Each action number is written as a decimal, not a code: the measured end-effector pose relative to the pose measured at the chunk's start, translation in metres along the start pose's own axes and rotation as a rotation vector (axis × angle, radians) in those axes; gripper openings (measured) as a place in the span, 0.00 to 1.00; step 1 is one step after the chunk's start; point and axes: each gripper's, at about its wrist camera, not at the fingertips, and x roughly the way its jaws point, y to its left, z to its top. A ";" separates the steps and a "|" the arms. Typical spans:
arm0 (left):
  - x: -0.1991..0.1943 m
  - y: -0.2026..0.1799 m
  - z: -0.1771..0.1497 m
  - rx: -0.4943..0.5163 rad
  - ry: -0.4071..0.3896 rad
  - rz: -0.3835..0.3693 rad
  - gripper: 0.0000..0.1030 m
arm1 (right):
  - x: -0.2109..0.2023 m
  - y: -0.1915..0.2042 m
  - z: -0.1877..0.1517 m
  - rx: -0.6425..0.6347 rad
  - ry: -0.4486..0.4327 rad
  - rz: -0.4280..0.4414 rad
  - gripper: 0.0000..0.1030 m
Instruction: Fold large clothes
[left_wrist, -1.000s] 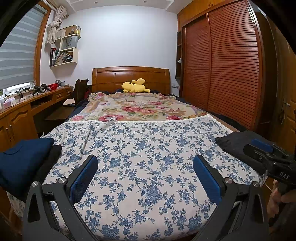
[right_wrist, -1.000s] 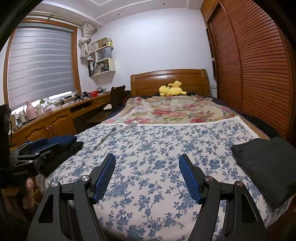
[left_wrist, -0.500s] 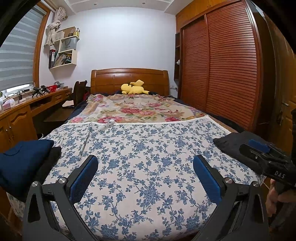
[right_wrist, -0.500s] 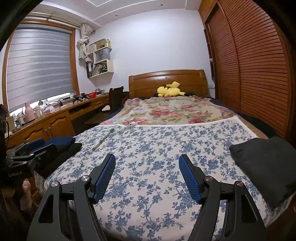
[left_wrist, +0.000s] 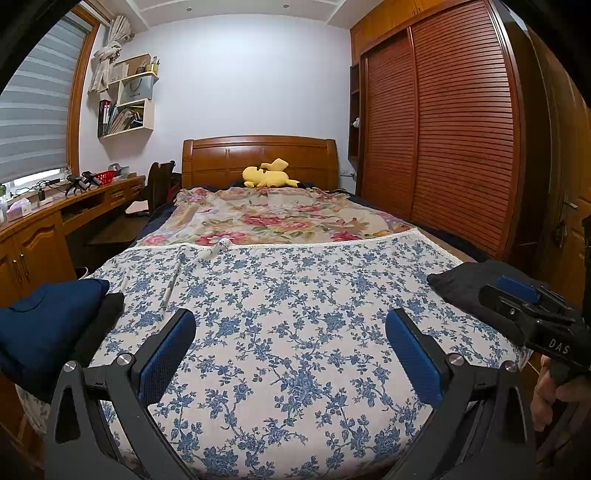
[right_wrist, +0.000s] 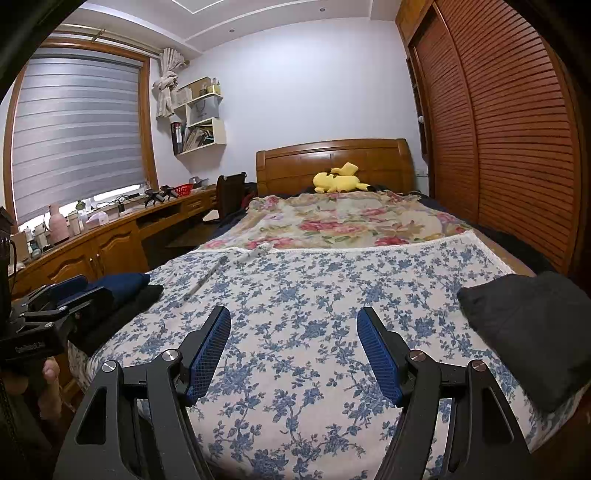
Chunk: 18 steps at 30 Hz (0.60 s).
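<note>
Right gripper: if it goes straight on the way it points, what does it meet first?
Most likely the blue-flowered cloth on the bed; the right gripper is open and empty, tilted slightly down. Depth is unclear.

Bed (left_wrist: 288, 332): folded pile (left_wrist: 44, 325) left, garment (right_wrist: 528, 325) right, plush toy (left_wrist: 267, 175) behind

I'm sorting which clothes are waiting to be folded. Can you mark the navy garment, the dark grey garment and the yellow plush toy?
navy garment (left_wrist: 48, 317), left wrist view, middle of its top face.
dark grey garment (right_wrist: 528, 328), right wrist view, centre of its top.
yellow plush toy (right_wrist: 338, 181), right wrist view, its body.
</note>
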 end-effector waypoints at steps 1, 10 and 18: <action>0.000 0.000 0.000 0.000 0.000 -0.001 1.00 | 0.000 -0.001 0.000 0.000 0.000 0.002 0.71; 0.000 0.000 0.000 -0.002 0.001 -0.002 1.00 | 0.000 -0.002 -0.001 0.003 0.003 0.001 0.71; -0.001 -0.001 0.000 0.000 -0.005 0.000 1.00 | -0.001 -0.002 0.000 0.005 0.003 0.001 0.71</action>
